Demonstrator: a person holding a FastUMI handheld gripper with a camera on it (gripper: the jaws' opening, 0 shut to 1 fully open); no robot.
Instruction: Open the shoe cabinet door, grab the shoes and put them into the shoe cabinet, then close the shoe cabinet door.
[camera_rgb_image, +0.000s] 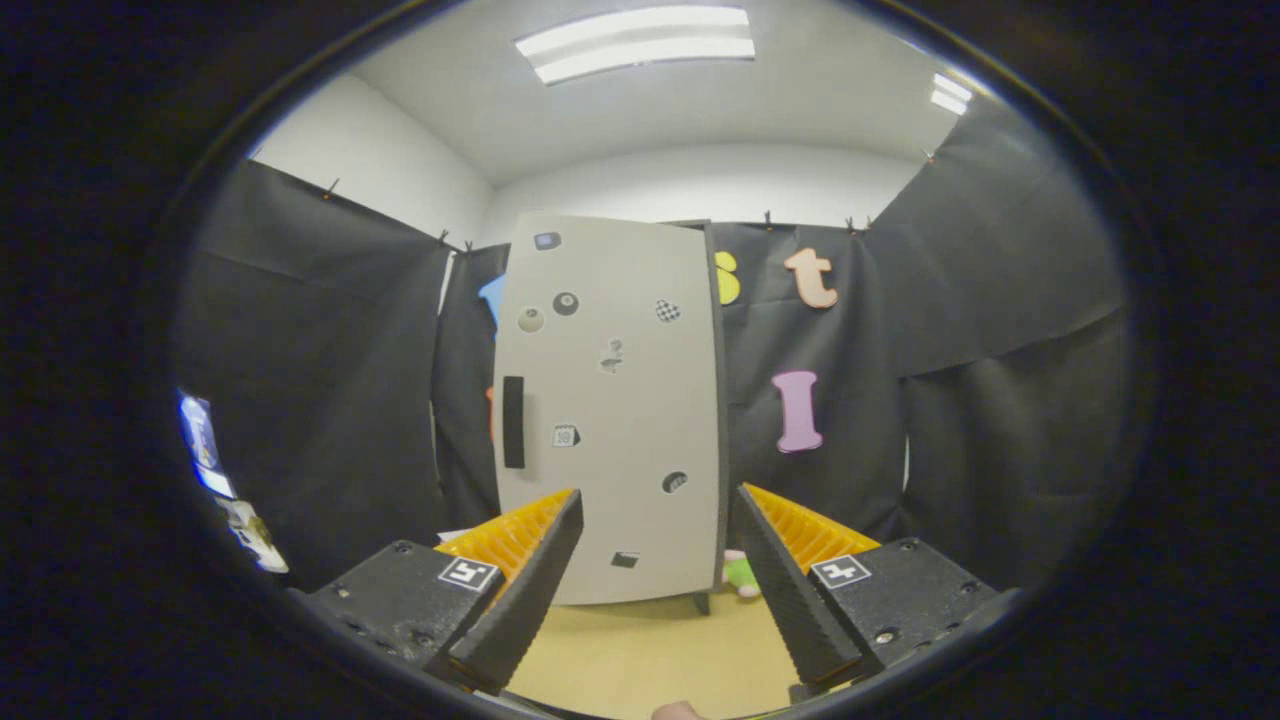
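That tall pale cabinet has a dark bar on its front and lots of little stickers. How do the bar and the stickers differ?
The handle is one long, upright dark bar near the door's left edge; the stickers are many, small, and scattered across it. The handle is plain, while the stickers vary in shape, some round, some squarish or checkered. Both sit on the closed door's front, beyond the open gripper, whose fingers hold nothing.

Matt, smooth shoe cabinet door (610, 400)
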